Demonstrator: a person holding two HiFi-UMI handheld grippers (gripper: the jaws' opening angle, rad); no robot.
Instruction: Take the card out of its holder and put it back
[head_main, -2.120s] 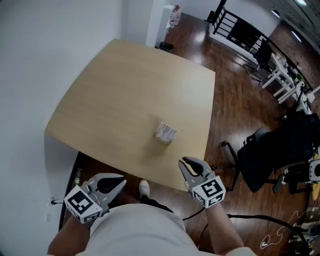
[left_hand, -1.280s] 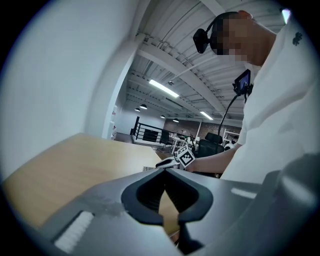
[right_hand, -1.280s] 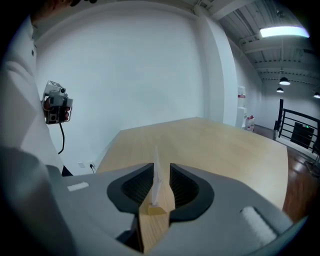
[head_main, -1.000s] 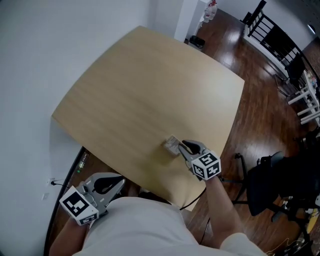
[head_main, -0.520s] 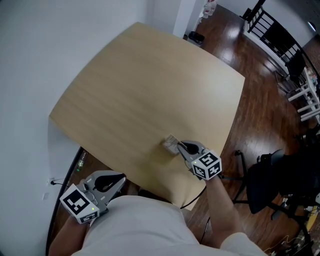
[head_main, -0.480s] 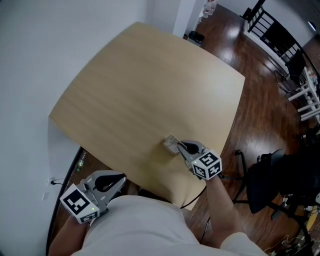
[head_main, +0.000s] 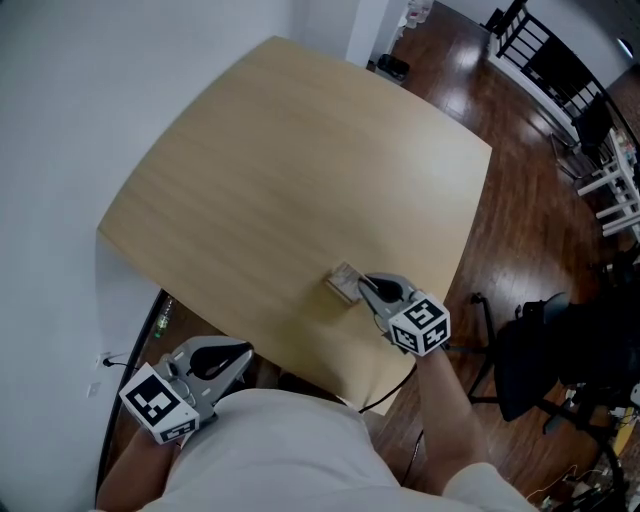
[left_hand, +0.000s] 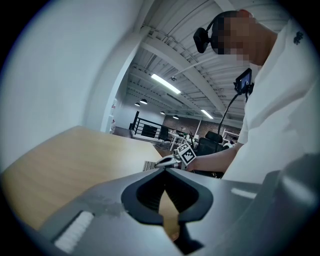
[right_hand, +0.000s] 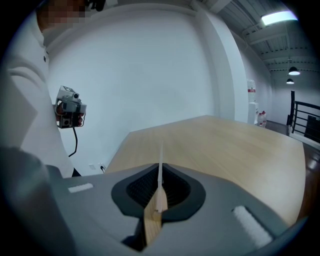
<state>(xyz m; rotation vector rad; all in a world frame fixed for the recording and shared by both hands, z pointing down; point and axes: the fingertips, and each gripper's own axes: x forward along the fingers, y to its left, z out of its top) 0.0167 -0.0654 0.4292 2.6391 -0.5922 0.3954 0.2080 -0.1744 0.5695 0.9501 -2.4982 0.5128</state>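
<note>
The small pale card holder (head_main: 342, 284) stands on the wooden table (head_main: 300, 170) near its front right edge. My right gripper (head_main: 364, 285) is right beside it, on its right. In the right gripper view that gripper (right_hand: 159, 198) is shut on a thin white card (right_hand: 160, 162), seen edge-on and sticking up from the jaws; the holder does not show there. My left gripper (head_main: 222, 364) hangs low at the front left, off the table, shut on nothing (left_hand: 167, 200). From the left gripper view the holder (left_hand: 150, 165) and the right gripper (left_hand: 170, 160) show far across the table.
A white wall borders the table on the left. Dark wooden floor lies to the right, with a black office chair (head_main: 560, 350) close to the table's right corner. White desks and a black railing stand farther back.
The right gripper came from the table's near edge to the holder and its jaws closed there. In the last half second it shifted slightly right. The left gripper stayed put.
</note>
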